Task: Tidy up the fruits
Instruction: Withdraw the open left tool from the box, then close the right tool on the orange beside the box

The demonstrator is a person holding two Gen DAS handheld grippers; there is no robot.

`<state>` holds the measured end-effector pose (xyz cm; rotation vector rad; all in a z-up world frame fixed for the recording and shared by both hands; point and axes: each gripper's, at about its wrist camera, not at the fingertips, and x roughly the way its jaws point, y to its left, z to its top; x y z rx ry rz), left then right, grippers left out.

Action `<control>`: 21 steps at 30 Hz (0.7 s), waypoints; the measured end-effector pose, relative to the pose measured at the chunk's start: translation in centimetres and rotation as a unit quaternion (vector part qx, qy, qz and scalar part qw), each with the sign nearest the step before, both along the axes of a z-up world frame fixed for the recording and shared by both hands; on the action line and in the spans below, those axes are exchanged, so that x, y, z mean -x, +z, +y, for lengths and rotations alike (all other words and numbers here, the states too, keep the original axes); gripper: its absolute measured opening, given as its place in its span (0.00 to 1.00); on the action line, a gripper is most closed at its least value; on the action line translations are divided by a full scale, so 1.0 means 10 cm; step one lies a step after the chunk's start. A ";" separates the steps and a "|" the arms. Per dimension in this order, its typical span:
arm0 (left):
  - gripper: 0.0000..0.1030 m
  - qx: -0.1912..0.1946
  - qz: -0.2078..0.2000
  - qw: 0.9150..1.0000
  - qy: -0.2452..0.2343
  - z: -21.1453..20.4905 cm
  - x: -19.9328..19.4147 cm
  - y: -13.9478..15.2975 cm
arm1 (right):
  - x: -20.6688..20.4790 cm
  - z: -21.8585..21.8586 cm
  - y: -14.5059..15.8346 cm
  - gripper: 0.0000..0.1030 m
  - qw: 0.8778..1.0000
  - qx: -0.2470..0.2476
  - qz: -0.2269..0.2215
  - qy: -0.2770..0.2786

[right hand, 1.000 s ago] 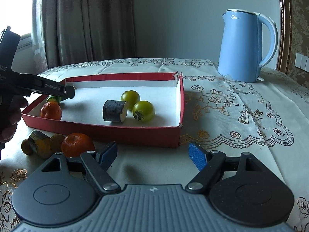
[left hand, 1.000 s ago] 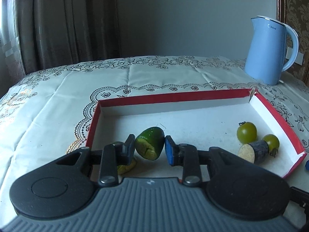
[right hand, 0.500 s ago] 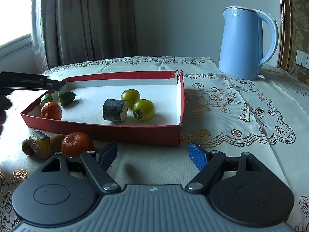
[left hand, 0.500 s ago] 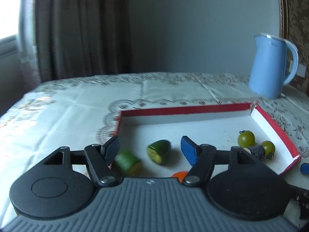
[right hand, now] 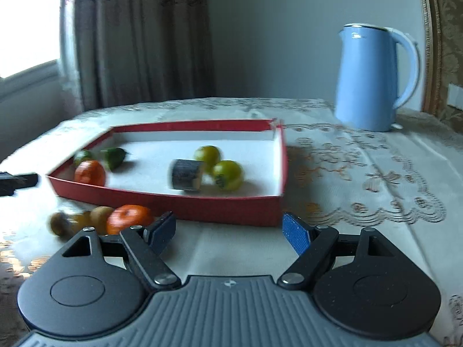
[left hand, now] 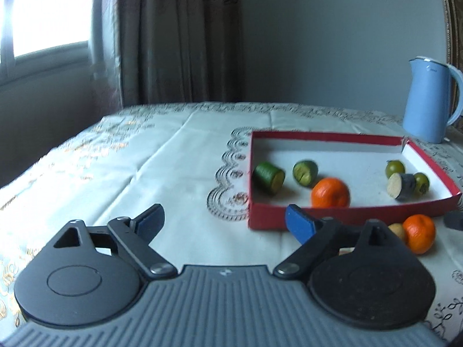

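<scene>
A red tray (left hand: 341, 138) (right hand: 231, 204) with a white floor holds two green cut pieces (left hand: 269, 177) (left hand: 305, 172), an orange (left hand: 330, 193) (right hand: 89, 172), two green tomatoes (left hand: 395, 168) (right hand: 228, 174) and a dark cut cylinder (left hand: 401, 183) (right hand: 186, 174). Outside its near wall lie another orange (left hand: 418, 233) (right hand: 128, 218) and small brownish fruits (right hand: 99, 216). My left gripper (left hand: 224, 222) is open and empty over the cloth, near the tray's left corner. My right gripper (right hand: 230, 231) is open and empty just before the tray, its left finger beside the loose orange.
A blue kettle (left hand: 428, 101) (right hand: 373, 76) stands behind the tray at the right. The table carries a cream embroidered cloth (left hand: 162, 159). Curtains and a window are at the back left. The left gripper's tip (right hand: 17, 180) shows at the right view's left edge.
My left gripper let go of the green piece in the tray, opened wide and drew back to the left. My right gripper moved slightly; its view is blurred.
</scene>
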<state>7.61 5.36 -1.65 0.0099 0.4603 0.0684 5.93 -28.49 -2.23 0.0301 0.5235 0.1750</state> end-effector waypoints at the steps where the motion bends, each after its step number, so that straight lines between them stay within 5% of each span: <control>1: 0.87 0.000 0.004 1.000 0.000 0.01 -0.01 -0.03 | 0.05 0.02 0.03 0.79 1.000 -0.006 -0.012 0.009; 4: 0.88 0.008 0.014 1.000 0.005 0.05 -0.02 -0.09 | 0.18 0.07 0.09 0.79 0.999 -0.009 -0.041 0.025; 10: 0.89 0.020 0.026 0.999 0.003 0.08 -0.04 -0.15 | 0.17 0.24 0.03 0.79 0.998 -0.012 -0.009 0.056; 21: 0.94 0.052 0.050 0.997 0.002 0.18 -0.10 -0.18 | 0.09 0.67 -0.03 0.78 0.996 0.067 -0.004 0.053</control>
